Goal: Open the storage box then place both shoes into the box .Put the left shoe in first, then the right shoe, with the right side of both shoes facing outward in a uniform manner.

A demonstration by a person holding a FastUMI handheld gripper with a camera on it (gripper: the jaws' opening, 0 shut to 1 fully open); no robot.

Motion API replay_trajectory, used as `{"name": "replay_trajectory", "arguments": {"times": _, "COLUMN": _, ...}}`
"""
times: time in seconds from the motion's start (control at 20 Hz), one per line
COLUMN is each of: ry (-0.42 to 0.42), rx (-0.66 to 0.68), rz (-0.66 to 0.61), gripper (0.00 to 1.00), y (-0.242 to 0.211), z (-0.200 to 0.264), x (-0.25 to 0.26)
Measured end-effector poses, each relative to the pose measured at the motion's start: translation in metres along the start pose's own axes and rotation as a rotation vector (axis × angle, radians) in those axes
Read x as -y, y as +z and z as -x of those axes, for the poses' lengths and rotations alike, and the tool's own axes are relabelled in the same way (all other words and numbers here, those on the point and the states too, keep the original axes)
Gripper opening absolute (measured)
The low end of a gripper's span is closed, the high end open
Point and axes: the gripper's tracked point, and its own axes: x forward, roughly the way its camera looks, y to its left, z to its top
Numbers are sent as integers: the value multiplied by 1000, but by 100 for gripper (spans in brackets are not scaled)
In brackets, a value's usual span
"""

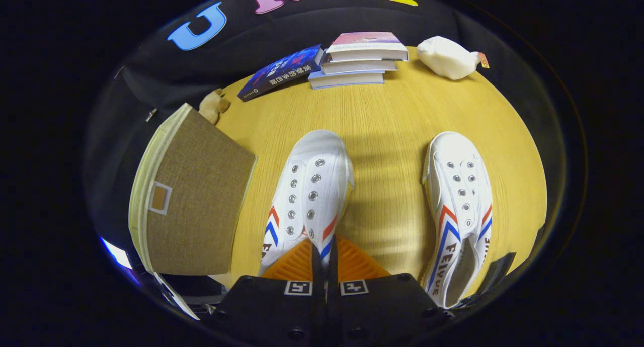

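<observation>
White canvas, with red and blue chevron stripes on the sides and metal eyelets but no laces, makes up both shoes. The left shoe [307,196] lies flat on the tabletop [387,131], toe pointing away, and its heel end sits right at the tool [324,259]. The tool's two fingers [297,264] are drawn nearly together, a thin dark slit between them, and the shoe's heel rim appears to be nipped in that slit, though the fingers cover the contact itself, so I cannot tell for sure that both press on it.

Taking the left shoe as the landmark: the right shoe [460,211] lies well apart on its right, roughly parallel, toe also pointing away, its open mouth and heel nearest the camera. On the shoe's left, close by but not touching, stands the box [193,206], a brown woven-fabric storage box with pale edging and a small label window on its face; it looks shut.

Beyond the shoe's toe, across a bare stretch of wood-grain tabletop, is a stack of three books [362,60]. A blue book [282,71] leans against the stack's left side. Right of the stack lies a white plush toy [448,58]. Beyond the box, to the far left of the shoe's toe, a small tan plush toy [214,104] sits at the tabletop's edge.
</observation>
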Motion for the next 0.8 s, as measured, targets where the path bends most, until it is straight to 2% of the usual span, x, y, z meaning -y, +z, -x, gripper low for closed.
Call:
{"name": "replay_trajectory", "arguments": {"times": 0.25, "ry": 41, "rx": 85, "rz": -100, "gripper": 5, "y": 38, "z": 70, "x": -37}}
{"name": "replay_trajectory", "arguments": {"times": 0.45, "ry": 91, "rx": 128, "rz": -129, "gripper": 5, "y": 58, "z": 112, "x": -90}}
{"name": "replay_trajectory", "arguments": {"times": 0.65, "ry": 215, "rx": 149, "rz": -103, "gripper": 5, "y": 68, "z": 127, "x": -166}}
{"name": "replay_trajectory", "arguments": {"times": 0.8, "ry": 264, "rx": 121, "rz": -68, "gripper": 5, "y": 61, "z": 114, "x": -210}}
